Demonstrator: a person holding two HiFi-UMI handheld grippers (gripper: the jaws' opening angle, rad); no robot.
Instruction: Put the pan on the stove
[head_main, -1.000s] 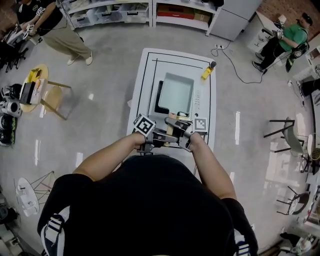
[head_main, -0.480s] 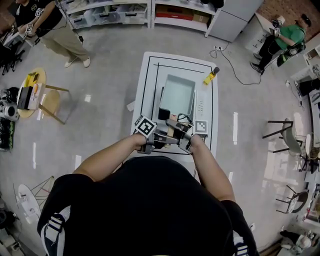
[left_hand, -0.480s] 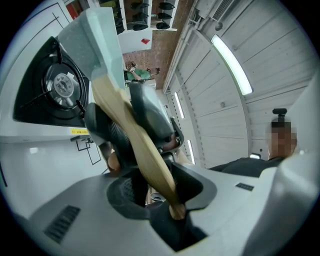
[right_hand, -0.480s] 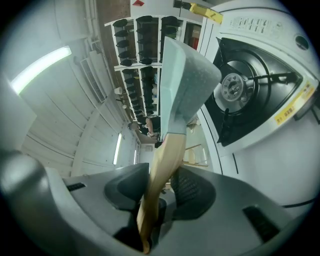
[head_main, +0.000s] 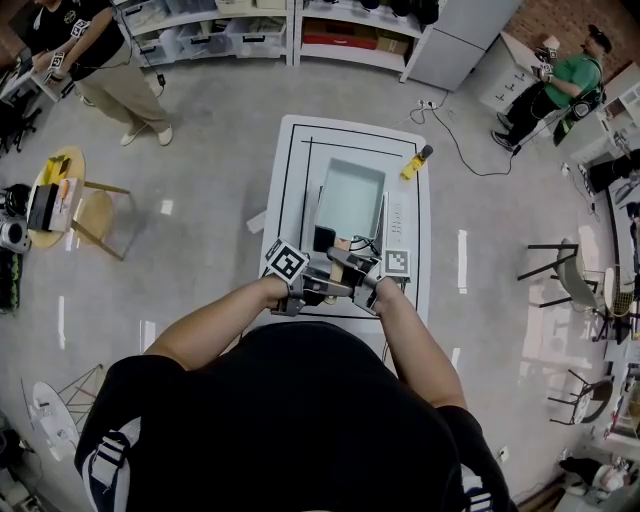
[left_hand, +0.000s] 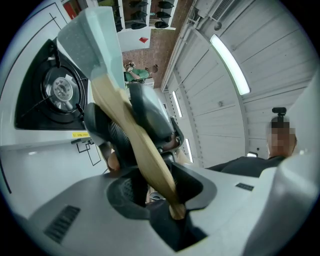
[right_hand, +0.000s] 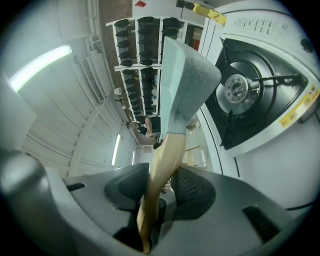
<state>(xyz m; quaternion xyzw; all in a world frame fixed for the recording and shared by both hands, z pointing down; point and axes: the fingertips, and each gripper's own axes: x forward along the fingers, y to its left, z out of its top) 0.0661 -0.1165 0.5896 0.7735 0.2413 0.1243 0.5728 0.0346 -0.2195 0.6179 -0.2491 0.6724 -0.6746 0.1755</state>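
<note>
In the head view, the risk we see is leverage. The pan (head_main: 349, 196) hangs out over the stove (head_main: 297, 150) at mid-frame, while both tools sit crowded on its handle (head_main: 340, 255) just below it. The left gripper (head_main: 318, 285) and right gripper (head_main: 362, 283) are side by side there. We judge that the pan's weight, so far from the grip, could twist the handle in the jaws and let the far edge dip.

In the left gripper view, the jaws of the left gripper (left_hand: 157, 186) are drawn in narrow and clamped on the handle's (left_hand: 132, 132) end. The pan (left_hand: 97, 35) stands at upper left, and the burner (left_hand: 62, 90) shows uncovered beside it. So the pan looks not yet set down. If it is lowered off-centre, it could rock on the supports.

In the right gripper view, the right gripper (right_hand: 160, 192) is almost fully closed on the handle (right_hand: 165, 165). The pan (right_hand: 187, 85) rises at upper centre, with the burner (right_hand: 240, 87) bare to its right. Letting go before the pan rests flat could tip it.
</note>
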